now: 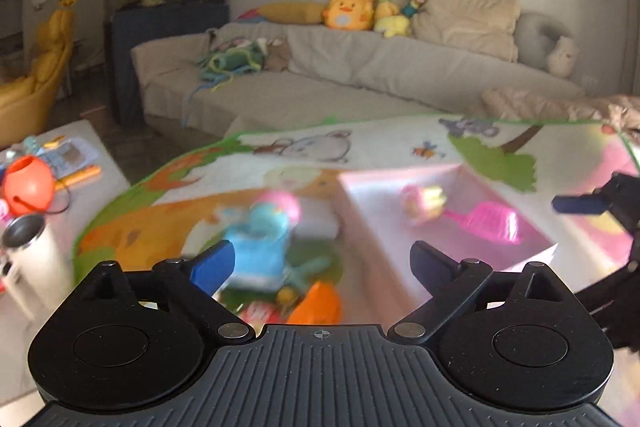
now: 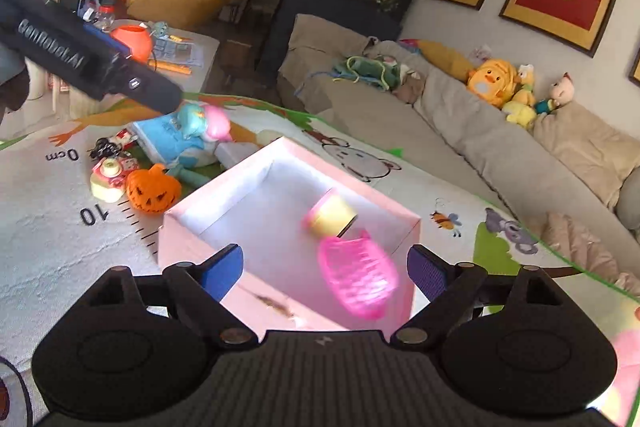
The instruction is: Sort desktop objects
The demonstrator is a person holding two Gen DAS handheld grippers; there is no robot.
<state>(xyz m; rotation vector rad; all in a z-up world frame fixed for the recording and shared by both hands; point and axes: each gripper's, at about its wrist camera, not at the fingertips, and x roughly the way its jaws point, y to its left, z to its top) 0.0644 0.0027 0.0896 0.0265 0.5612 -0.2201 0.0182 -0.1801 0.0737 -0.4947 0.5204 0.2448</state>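
Note:
A pink open box (image 2: 192,227) sits on a cartoon play mat (image 2: 60,247). Inside lie a pink mesh scoop (image 2: 358,277) and a yellow-pink cup toy (image 2: 330,215). Left of the box is a toy pile: a blue doll with pink hair (image 2: 188,135), an orange pumpkin (image 2: 154,191), a small yellow-pink toy camera (image 2: 108,177). My right gripper (image 2: 324,269) is open and empty above the box's near side. My left gripper (image 1: 322,263) is open and empty above the blurred blue doll (image 1: 260,243) and pumpkin (image 1: 320,303); the box (image 1: 372,199) lies to its right.
A beige sofa (image 1: 360,67) with plush toys stands behind the mat. A low table (image 1: 80,143) at left holds an orange ball toy (image 1: 30,185); a steel cup (image 1: 32,251) stands nearby. The right gripper's finger (image 1: 580,203) shows at the left view's right edge.

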